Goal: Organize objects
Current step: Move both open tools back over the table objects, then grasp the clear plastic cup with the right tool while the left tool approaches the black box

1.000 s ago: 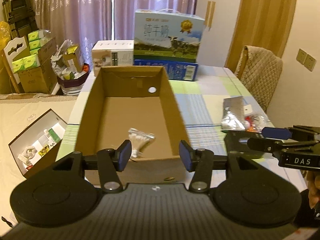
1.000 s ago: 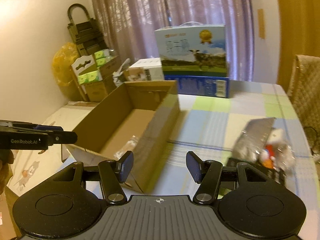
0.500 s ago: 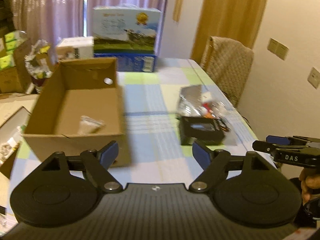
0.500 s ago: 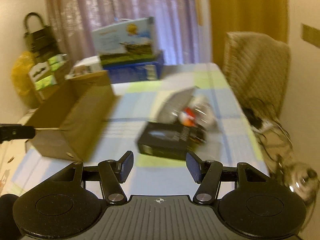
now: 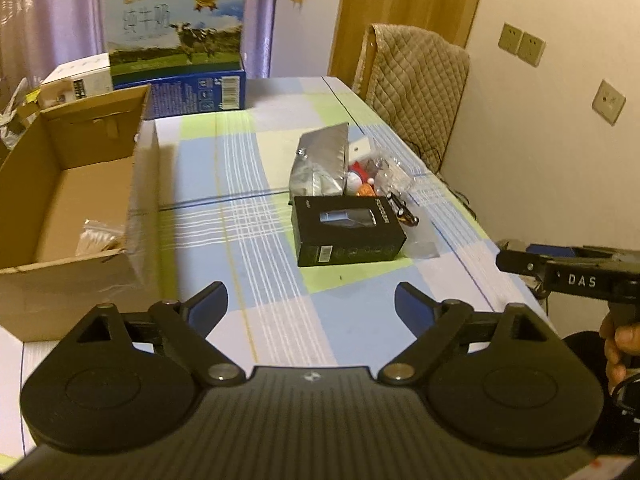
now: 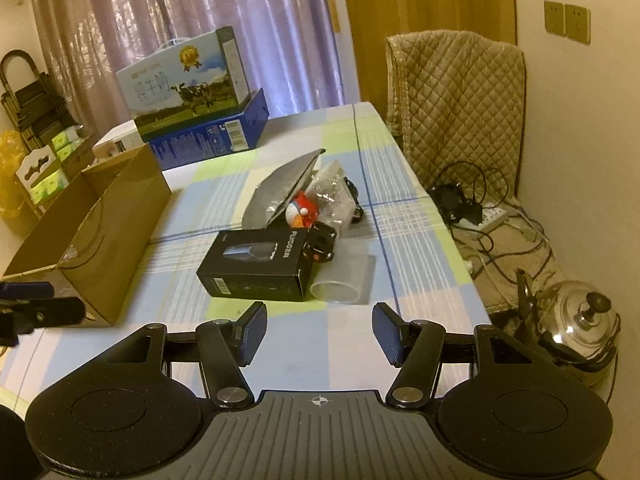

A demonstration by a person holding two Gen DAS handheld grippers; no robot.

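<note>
An open cardboard box [image 5: 60,184] [image 6: 104,232] stands on the table's left side with a small clear bag of cotton swabs [image 5: 98,236] inside. Right of it lies a pile: a black product box [image 5: 346,230] [image 6: 260,266], a silver foil pouch [image 5: 322,160] [image 6: 276,186], a red and white toy [image 6: 302,212] [image 5: 358,178] and clear plastic bags [image 6: 332,192]. My left gripper [image 5: 311,300] is open and empty, short of the black box. My right gripper [image 6: 320,334] is open and empty just before the black box; in the left wrist view it [image 5: 516,258] shows at the right edge.
A milk carton case [image 5: 176,36] on a blue box [image 5: 200,90] and a white box [image 5: 78,78] stand at the table's far end. A padded chair [image 6: 456,92] stands right of the table. Cables [image 6: 476,216] and a steel kettle [image 6: 576,320] lie on the floor.
Both grippers have swung right, away from the cardboard box and toward the pile around the black box. My left gripper's jaws stand wider apart than a second ago.
</note>
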